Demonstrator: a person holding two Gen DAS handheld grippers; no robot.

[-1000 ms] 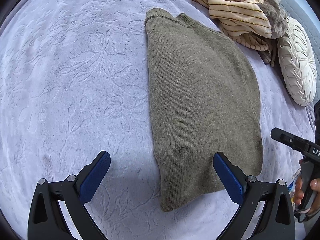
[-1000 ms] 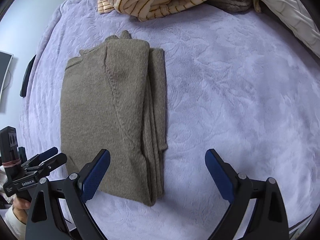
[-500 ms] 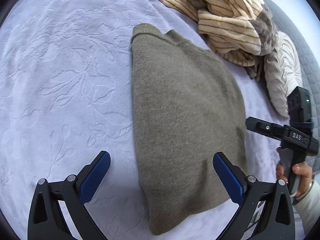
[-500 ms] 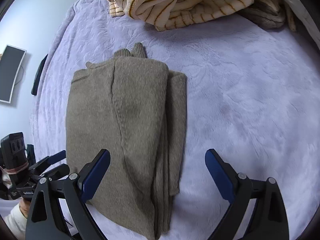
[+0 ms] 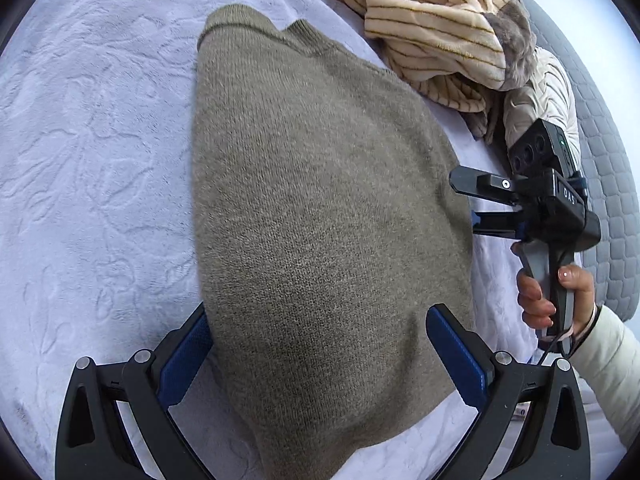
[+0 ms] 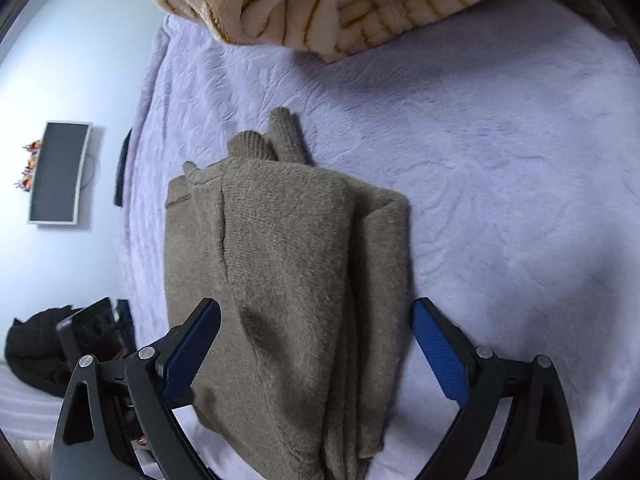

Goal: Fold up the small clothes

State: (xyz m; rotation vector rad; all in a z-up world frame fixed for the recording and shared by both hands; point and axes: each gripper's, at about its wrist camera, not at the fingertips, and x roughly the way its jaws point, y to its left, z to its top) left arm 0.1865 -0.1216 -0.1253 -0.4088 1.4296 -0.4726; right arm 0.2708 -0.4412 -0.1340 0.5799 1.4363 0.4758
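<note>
- Left gripper (image 5: 316, 352), fingers wide apart, has dropped in a second from clear of the sweater (image 5: 320, 216) to straddling its near end, one finger tucked under the left edge.
- The sweater lies part-folded on the bedspread (image 5: 100, 140).
- Right gripper (image 6: 316, 344), also wide, has closed in over the layered right edge; a two-handed fold looks imminent.

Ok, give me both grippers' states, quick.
Left gripper: open, fingers straddling the near end of the olive sweater, nothing gripped.
Right gripper: open, straddling the sweater's near end too.
</note>
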